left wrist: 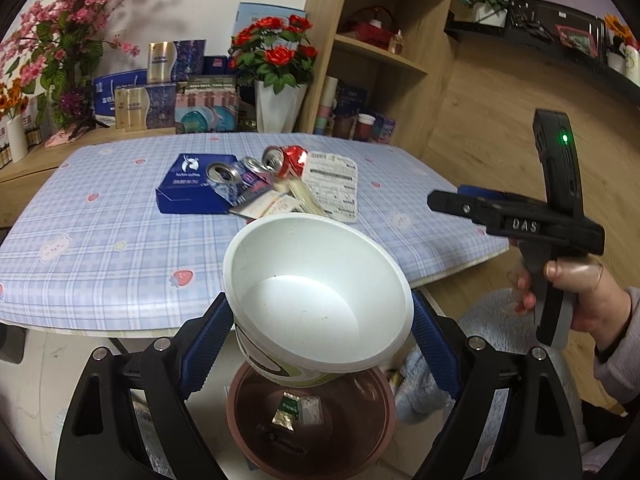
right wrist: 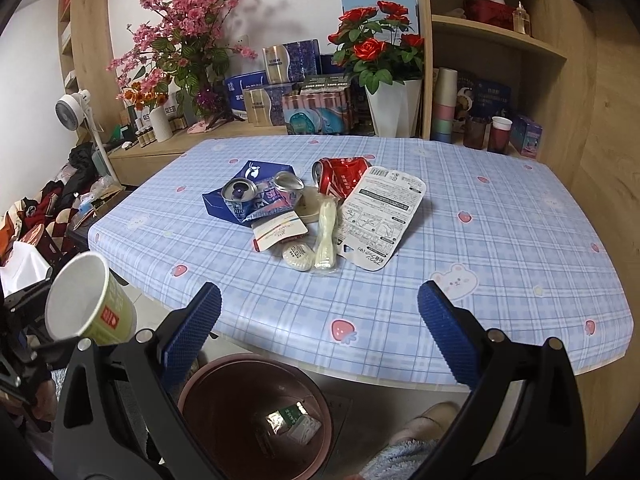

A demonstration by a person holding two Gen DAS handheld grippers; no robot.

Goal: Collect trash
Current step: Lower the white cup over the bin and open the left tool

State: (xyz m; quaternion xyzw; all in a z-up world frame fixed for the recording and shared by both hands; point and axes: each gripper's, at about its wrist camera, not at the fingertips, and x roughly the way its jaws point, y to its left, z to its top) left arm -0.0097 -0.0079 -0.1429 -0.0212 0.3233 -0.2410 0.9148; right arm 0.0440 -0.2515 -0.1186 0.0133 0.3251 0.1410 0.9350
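Paper cup (left wrist: 316, 300) clamped in left tongs (left wrist: 320, 336) above bin (left wrist: 240, 412); right tongs (right wrist: 320, 336) wide open, empty.

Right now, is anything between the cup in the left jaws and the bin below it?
Nothing visible. The paper cup, held in the left gripper, hangs tilted over the open brown bin, which holds only a few small wrappers.
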